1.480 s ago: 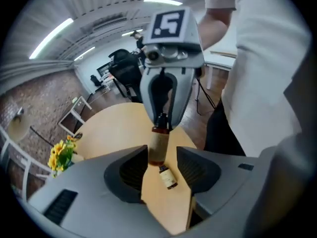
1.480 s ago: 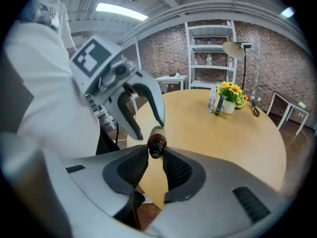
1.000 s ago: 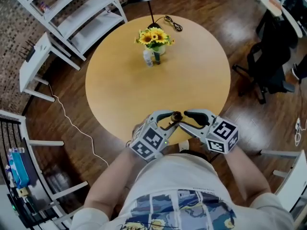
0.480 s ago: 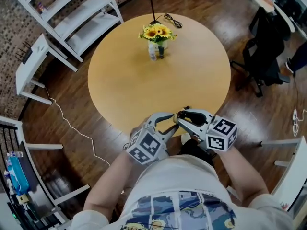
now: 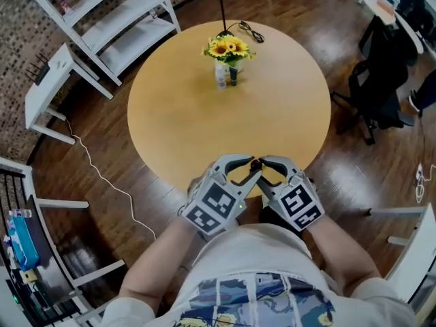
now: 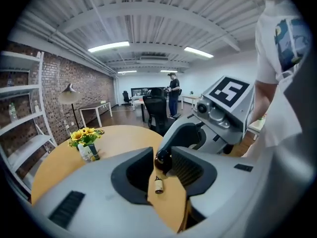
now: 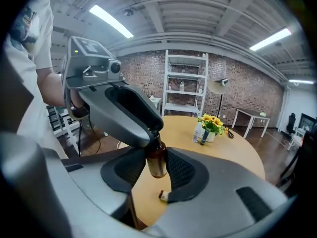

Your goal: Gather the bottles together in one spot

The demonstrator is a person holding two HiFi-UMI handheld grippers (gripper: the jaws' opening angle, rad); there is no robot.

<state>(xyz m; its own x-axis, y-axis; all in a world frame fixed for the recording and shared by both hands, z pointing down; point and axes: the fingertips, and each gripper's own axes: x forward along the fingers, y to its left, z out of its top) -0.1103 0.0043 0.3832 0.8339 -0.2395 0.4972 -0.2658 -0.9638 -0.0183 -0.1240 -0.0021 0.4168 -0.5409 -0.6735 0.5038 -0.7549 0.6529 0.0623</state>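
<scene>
At the lower middle of the head view, over the near edge of the table (image 5: 204, 128), the left claw (image 5: 249, 168) and right claw (image 5: 264, 167) are brought tip to tip. A brown bottle (image 7: 157, 161) is clamped upright by its body between the right claw's pads, while its cap end is gripped by the left claw. The jaws of both claws have just been closing. What the bottle contains cannot be made out.

Beneath it, a small bottle (image 6: 158, 185) is seen lying on its side on the table, just below centre in both gripper views and touched by neither claw.

Farther off, at the upper middle of the head view, a vase (image 5: 230, 65) filled with sunflowers (image 5: 229, 47) is set near the table's far edge. A clear bottle (image 5: 220, 77) and a dark bottle (image 5: 234, 78) are stood upright just in front of it, well apart from the claws.
</scene>
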